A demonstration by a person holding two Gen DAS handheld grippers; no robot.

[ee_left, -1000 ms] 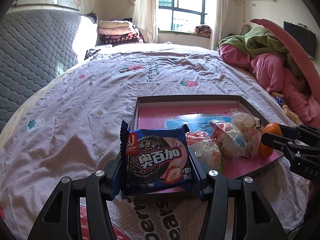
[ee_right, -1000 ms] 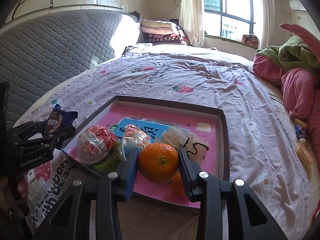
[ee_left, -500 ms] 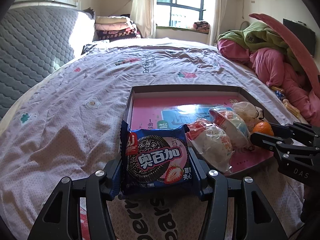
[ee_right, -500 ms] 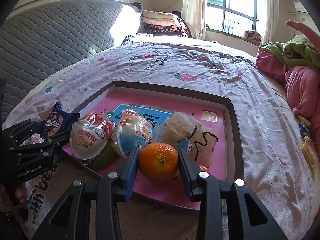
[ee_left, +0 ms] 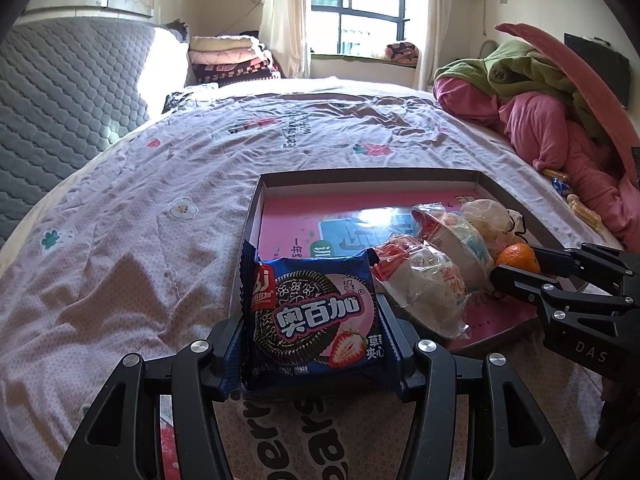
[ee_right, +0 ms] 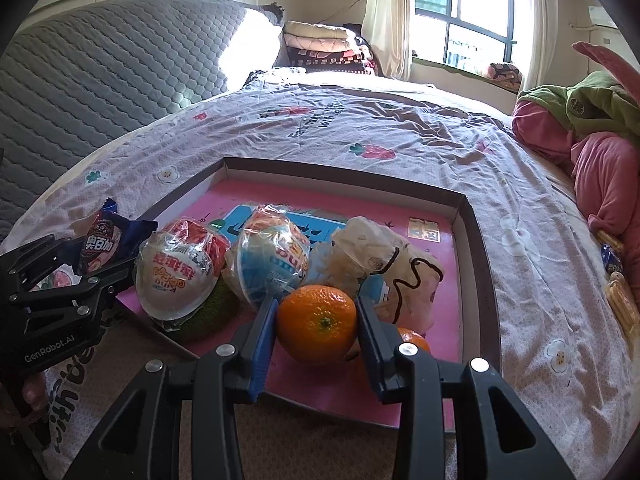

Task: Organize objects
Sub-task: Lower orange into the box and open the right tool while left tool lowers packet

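Observation:
My left gripper [ee_left: 314, 332] is shut on a blue cookie packet [ee_left: 314, 314], held upright at the near left corner of the shallow pink-floored tray [ee_left: 360, 178]. My right gripper [ee_right: 316, 320] is shut on an orange [ee_right: 317, 323], held over the tray's [ee_right: 348, 174] near edge. In the tray lie a red-topped wrapped bowl [ee_right: 178, 270], a blue wrapped bowl [ee_right: 272, 258], a cream bag [ee_right: 384, 264] and a second orange [ee_right: 414, 338]. In the left wrist view the right gripper [ee_left: 516, 264] with its orange [ee_left: 518, 258] sits at the tray's right side.
The tray lies on a bed with a floral quilt [ee_left: 160, 184]. A grey padded headboard [ee_right: 100, 80] is at the left. Pink and green bedding [ee_left: 560, 120] is piled at the right, with small snack packets [ee_right: 618, 292] beside it. Folded blankets [ee_left: 232, 60] lie at the far end.
Both grippers have moved forward, closer to the tray, still holding their objects. The wrapped bowls now appear nearer and larger in both views.

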